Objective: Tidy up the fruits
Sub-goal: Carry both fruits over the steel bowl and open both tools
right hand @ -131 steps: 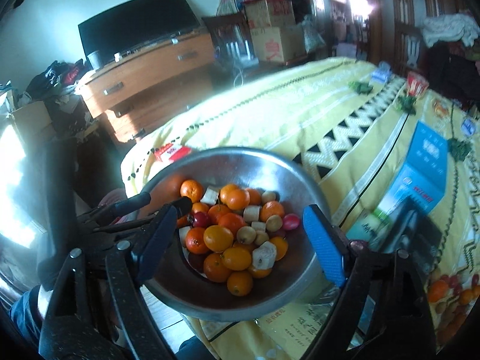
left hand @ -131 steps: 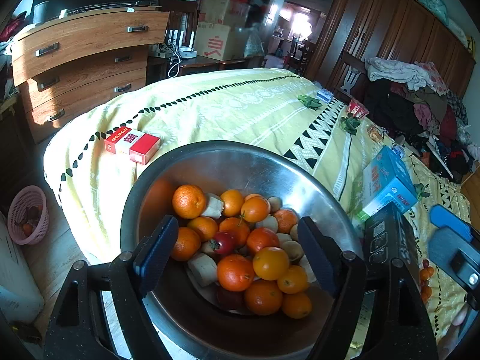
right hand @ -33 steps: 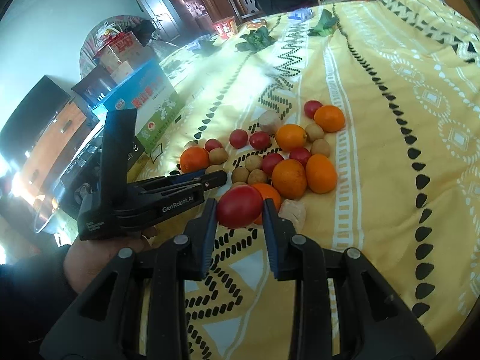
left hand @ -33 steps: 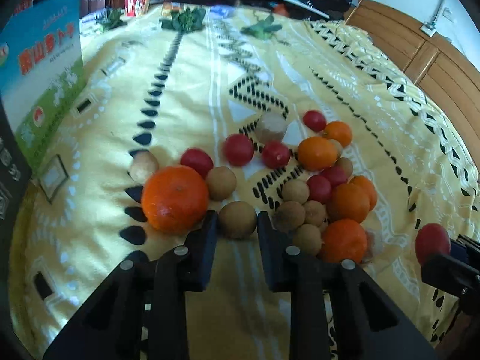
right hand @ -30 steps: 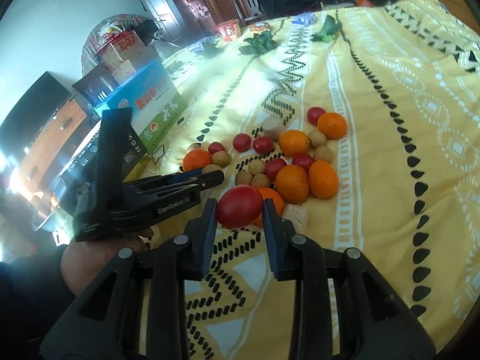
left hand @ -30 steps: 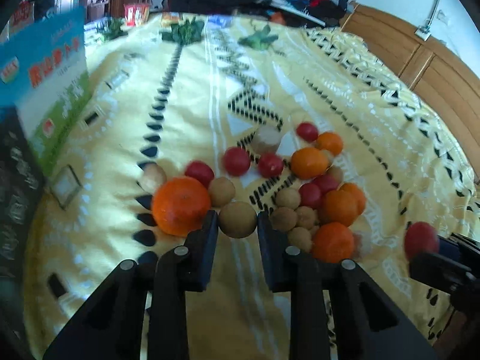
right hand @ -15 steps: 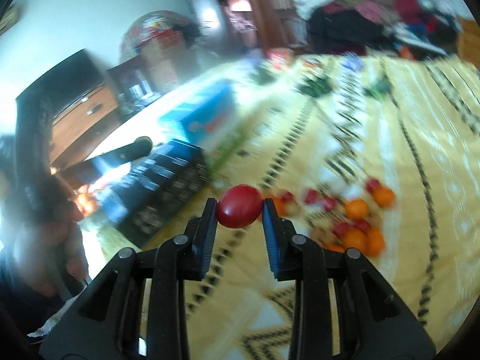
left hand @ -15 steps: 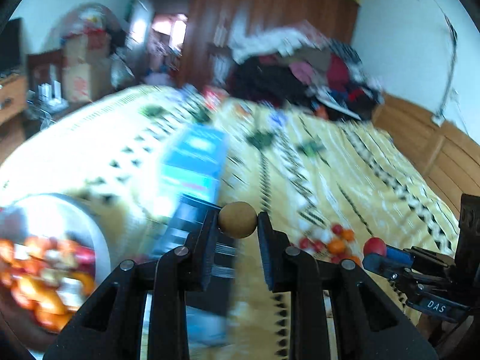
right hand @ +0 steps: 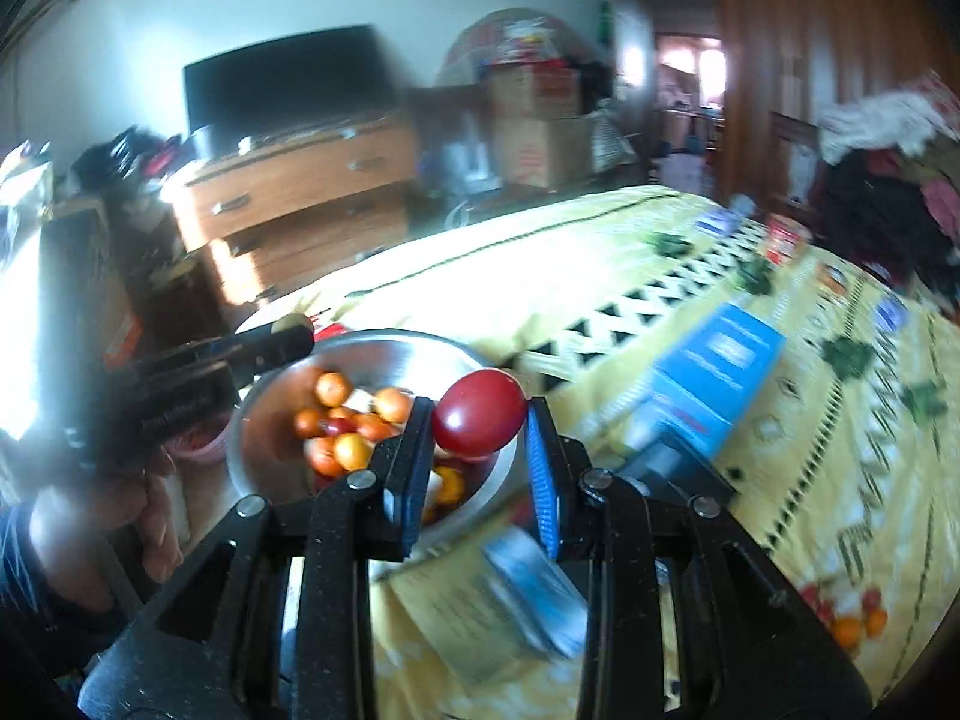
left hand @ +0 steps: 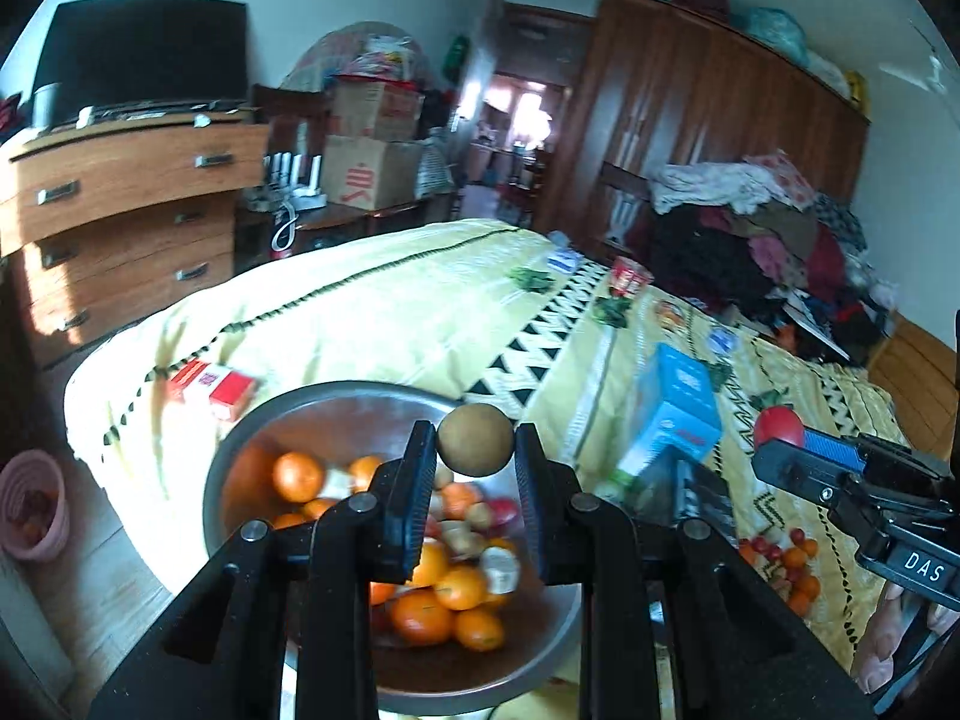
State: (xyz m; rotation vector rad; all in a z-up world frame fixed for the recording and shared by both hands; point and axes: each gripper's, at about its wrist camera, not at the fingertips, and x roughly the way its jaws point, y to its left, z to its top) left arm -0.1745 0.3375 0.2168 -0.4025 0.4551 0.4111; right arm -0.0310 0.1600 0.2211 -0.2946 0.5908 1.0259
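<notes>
Where oranges pile: steel bowl, mixed fruit.

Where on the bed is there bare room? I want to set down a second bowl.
The widest free patch is the yellow bedspread beyond the steel bowl, between the red box and the blue carton. It is crowded by the loose fruit pile and the small packets along the patterned stripe.

Ahead of me a yellow patterned bedspread covers the bed. A red and white carton lies near its left edge, and a blue box stands toward its right side. Beyond the left edge stands a wooden dresser carrying a dark television. A pink basket sits on the floor.
</notes>
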